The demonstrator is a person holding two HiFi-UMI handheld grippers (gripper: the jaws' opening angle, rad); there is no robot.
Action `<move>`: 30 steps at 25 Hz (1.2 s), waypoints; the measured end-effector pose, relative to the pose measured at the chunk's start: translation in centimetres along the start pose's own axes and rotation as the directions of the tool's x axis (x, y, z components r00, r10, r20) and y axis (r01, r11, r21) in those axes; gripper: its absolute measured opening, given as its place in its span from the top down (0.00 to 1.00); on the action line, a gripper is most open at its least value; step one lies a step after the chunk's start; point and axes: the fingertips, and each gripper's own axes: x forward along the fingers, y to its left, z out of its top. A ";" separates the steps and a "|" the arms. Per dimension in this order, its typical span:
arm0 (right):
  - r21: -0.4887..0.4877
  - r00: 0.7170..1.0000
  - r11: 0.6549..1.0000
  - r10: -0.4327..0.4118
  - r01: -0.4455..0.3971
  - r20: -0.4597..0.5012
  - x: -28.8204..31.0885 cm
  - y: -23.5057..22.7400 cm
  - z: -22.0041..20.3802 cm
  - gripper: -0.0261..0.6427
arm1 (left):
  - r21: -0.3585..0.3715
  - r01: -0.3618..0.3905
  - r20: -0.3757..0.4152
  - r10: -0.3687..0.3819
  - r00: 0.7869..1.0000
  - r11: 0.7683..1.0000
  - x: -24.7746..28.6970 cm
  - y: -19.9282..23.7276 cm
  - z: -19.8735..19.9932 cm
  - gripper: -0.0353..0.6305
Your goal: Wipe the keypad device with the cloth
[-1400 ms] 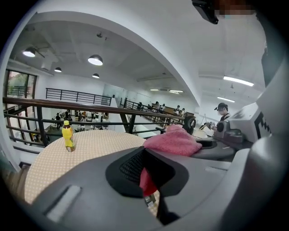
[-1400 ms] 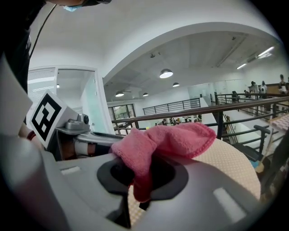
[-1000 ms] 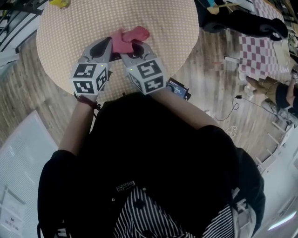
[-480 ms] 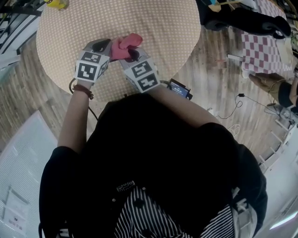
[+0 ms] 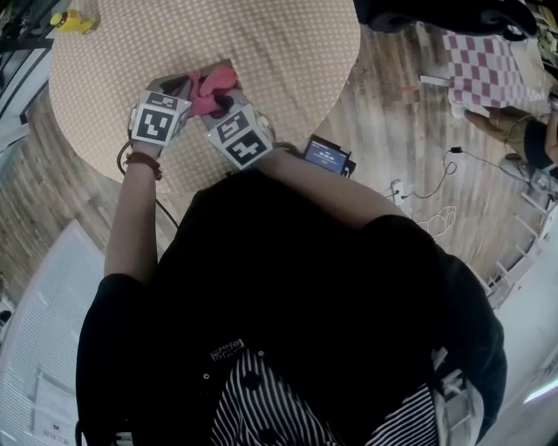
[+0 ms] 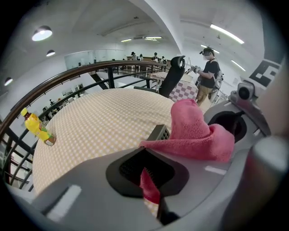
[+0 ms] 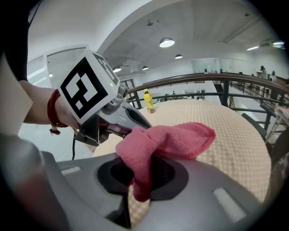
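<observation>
A pink cloth (image 5: 209, 87) is bunched between both grippers over the round checked table (image 5: 288, 52). My right gripper (image 7: 135, 189) is shut on a fold of the pink cloth (image 7: 167, 140), which drapes over its jaws. The left gripper (image 6: 151, 189) is shut too. A grey keypad device (image 6: 160, 132) sticks out just beyond its tips, with a strip of cloth in the jaw gap. The cloth (image 6: 194, 133) covers most of the device. From the head view the left gripper (image 5: 185, 89) and right gripper (image 5: 218, 103) point at each other, almost touching.
A yellow bottle (image 5: 71, 19) stands at the table's far left edge. A small dark gadget with a screen (image 5: 327, 157) lies by my right forearm. A railing (image 7: 203, 79) runs behind the table. An office chair (image 6: 174, 79), a checked table (image 5: 484, 65) and a standing person (image 6: 208, 74) are further off.
Both grippers have shifted left across the table with the cloth and drawn closer together. The cloth is bunched more tightly between them.
</observation>
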 end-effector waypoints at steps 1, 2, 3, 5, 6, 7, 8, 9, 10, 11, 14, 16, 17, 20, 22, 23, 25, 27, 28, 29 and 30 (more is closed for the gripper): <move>-0.004 1.000 1.000 0.001 -0.001 -0.007 0.1 -0.1 -0.2 0.86 | 0.002 0.002 -0.008 -0.002 1.000 1.000 0.3 -0.1 -0.2 0.95; -0.007 1.000 1.000 0.004 -0.005 -0.013 0.2 -0.1 -0.5 0.86 | 0.005 0.005 -0.017 -0.005 1.000 1.000 0.6 -0.2 -0.3 0.95; -0.010 1.000 1.000 0.007 -0.007 -0.020 0.3 -0.2 -0.7 0.86 | 0.005 0.009 -0.025 -0.009 1.000 1.000 1.0 -0.2 -0.4 0.95; -0.022 0.999 1.000 0.005 -0.006 -0.033 0.7 -0.5 -1.0 0.86 | -0.008 0.020 -0.029 -0.020 0.999 1.000 1.6 -0.1 -0.8 0.95; -0.028 0.999 1.000 0.004 -0.005 -0.037 1.0 -0.5 -1.0 0.86 | -0.023 0.026 -0.026 -0.026 0.999 0.999 1.8 0.1 -1.0 0.95; -0.033 0.999 0.999 0.005 -0.006 -0.041 1.3 -0.5 -1.0 0.86 | -0.038 0.030 -0.023 -0.031 0.999 0.999 1.8 0.2 -1.1 0.95; -0.037 0.999 0.999 0.006 -0.008 -0.046 1.6 -0.5 -1.0 0.86 | -0.049 0.031 -0.026 -0.032 0.999 0.998 1.8 0.3 -1.3 0.95; -0.042 0.998 0.999 0.005 -0.007 -0.057 1.9 -0.5 -1.2 0.86 | -0.050 0.029 -0.032 -0.030 0.999 0.998 1.7 0.4 -1.3 0.95; -0.047 0.997 0.999 0.002 -0.006 -0.074 2.3 -0.7 -1.5 0.86 | -0.042 0.025 -0.039 -0.027 0.999 0.999 1.8 0.4 -1.3 0.95; -0.051 0.996 0.999 0.001 -0.005 -0.093 2.6 -0.9 -1.9 0.86 | -0.032 0.021 -0.047 -0.022 0.999 0.999 1.9 0.3 -1.2 0.95; -0.049 0.992 0.999 0.009 -0.015 -0.124 3.8 -1.0 -2.8 0.86 | -0.022 0.008 -0.056 -0.009 0.998 1.000 2.0 0.4 -1.0 0.95; -0.051 0.992 0.999 0.013 -0.019 -0.127 4.4 -1.0 -2.8 0.86 | -0.034 0.011 -0.051 -0.013 0.999 0.999 2.1 0.4 -1.0 0.95; -0.053 0.991 0.998 0.014 -0.021 -0.130 4.7 -1.0 -2.7 0.86 | -0.039 0.014 -0.050 -0.016 0.999 0.999 2.1 0.4 -1.0 0.95; -0.062 0.987 0.998 0.013 -0.023 -0.158 5.8 -1.0 -3.0 0.86 | -0.035 0.007 -0.041 -0.009 0.999 0.999 2.0 0.5 -0.9 0.95; -0.048 0.983 0.999 0.008 -0.017 -0.181 6.4 -1.2 -3.2 0.86 | 0.005 -0.007 -0.029 0.007 1.000 1.000 2.1 0.6 -0.5 0.95; -0.039 0.982 0.999 0.007 -0.014 -0.191 6.6 -1.4 -3.3 0.86 | 0.030 -0.012 -0.025 0.013 1.000 0.999 2.1 0.6 -0.2 0.95; -0.039 0.978 0.999 0.008 -0.016 -0.209 6.9 -1.4 -3.4 0.86 | 0.042 -0.009 -0.035 0.010 0.999 0.999 2.3 0.8 -0.4 0.95; -0.048 0.974 0.998 0.018 -0.030 -0.227 7.1 -1.1 -3.9 0.86 | 0.011 0.011 -0.045 -0.010 0.999 1.000 2.2 0.8 -0.7 0.95; -0.046 0.971 0.998 0.026 -0.038 -0.238 7.2 -0.9 -4.4 0.86 | -0.002 0.020 -0.046 -0.020 0.999 1.000 2.2 0.8 -0.8 0.95; -0.039 0.967 0.998 0.035 -0.046 -0.252 7.3 -0.7 -5.0 0.86 | -0.006 0.027 -0.047 -0.027 0.999 1.000 2.2 0.8 -0.8 0.95; -0.025 0.962 0.998 0.045 -0.053 -0.269 7.4 -0.5 -5.7 0.86 | -0.002 0.032 -0.051 -0.032 0.998 0.999 2.1 0.7 -0.8 0.95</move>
